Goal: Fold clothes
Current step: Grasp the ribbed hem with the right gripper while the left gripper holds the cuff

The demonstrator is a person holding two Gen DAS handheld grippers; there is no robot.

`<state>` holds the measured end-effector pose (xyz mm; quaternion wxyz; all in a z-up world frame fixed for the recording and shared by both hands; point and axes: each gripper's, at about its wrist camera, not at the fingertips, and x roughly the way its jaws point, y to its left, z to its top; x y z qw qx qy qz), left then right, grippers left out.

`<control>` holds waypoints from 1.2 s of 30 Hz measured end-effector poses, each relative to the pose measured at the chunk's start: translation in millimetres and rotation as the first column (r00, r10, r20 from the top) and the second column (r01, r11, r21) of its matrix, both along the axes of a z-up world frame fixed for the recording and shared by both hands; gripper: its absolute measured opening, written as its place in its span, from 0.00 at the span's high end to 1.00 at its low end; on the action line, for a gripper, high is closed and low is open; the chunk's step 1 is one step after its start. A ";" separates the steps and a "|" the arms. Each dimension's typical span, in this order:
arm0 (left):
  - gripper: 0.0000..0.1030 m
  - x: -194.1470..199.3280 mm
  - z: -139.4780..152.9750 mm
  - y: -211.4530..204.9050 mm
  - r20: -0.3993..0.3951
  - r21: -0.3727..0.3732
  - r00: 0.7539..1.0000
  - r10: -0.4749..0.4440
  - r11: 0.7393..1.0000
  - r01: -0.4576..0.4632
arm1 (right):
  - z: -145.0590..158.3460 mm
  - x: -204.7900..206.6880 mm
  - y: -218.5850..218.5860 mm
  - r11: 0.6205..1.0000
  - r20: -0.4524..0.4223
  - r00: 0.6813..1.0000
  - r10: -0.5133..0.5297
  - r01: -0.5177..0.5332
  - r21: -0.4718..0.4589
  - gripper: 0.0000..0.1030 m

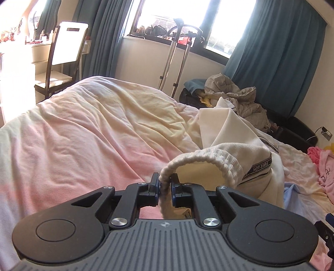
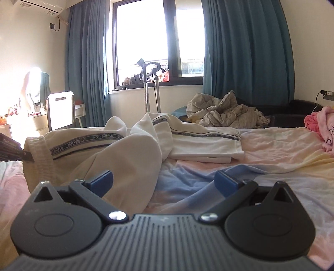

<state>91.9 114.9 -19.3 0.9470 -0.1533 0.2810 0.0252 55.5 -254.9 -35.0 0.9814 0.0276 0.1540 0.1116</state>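
Across the pink bedspread we see white trousers lying rumpled at frame centre. Our left gripper pinches their elastic waistband; our right gripper hangs with fingers wide apart beside the trouser leg, holding nothing.

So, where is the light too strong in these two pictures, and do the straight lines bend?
Left wrist view: the window and the desk corner at left are blown out; the teal curtains bow. Right wrist view: glare washes out the left wall by the white-backed chair; the cream trousers stay readable.
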 end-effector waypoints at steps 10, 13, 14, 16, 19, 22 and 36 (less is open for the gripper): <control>0.58 -11.5 15.9 0.0 0.048 0.022 0.999 0.017 1.000 -0.018 | -35.8 22.5 36.5 0.987 -0.224 0.963 0.147 -0.157 -0.026 0.00; 0.54 -11.7 15.7 -2.5 0.044 0.046 0.999 0.015 0.999 -0.017 | -43.4 23.1 53.5 0.973 -0.259 0.945 0.201 -0.223 -0.058 0.01; 0.54 -10.6 14.0 -2.9 0.037 0.048 0.999 0.012 0.999 -0.014 | -45.6 22.4 59.8 0.968 -0.265 0.941 0.212 -0.240 -0.075 0.01; 0.54 -7.3 9.2 -3.7 0.019 0.060 1.000 0.016 0.998 -0.018 | -50.3 21.3 75.4 0.954 -0.265 0.938 0.224 -0.267 -0.140 0.03; 0.54 -4.5 4.6 -5.2 0.005 0.085 1.000 0.027 0.996 -0.027 | -53.8 22.8 85.5 0.945 -0.234 0.950 0.207 -0.256 -0.204 0.27; 0.54 -3.0 1.7 -4.9 0.008 0.103 0.999 0.032 0.994 -0.032 | -51.1 26.4 79.2 0.962 -0.221 0.958 0.185 -0.223 -0.160 0.60; 0.54 -3.2 -7.8 -23.5 -0.015 0.155 0.999 -0.038 0.987 0.040 | -4.2 7.8 36.5 0.996 -0.117 0.991 0.070 -0.063 0.063 0.78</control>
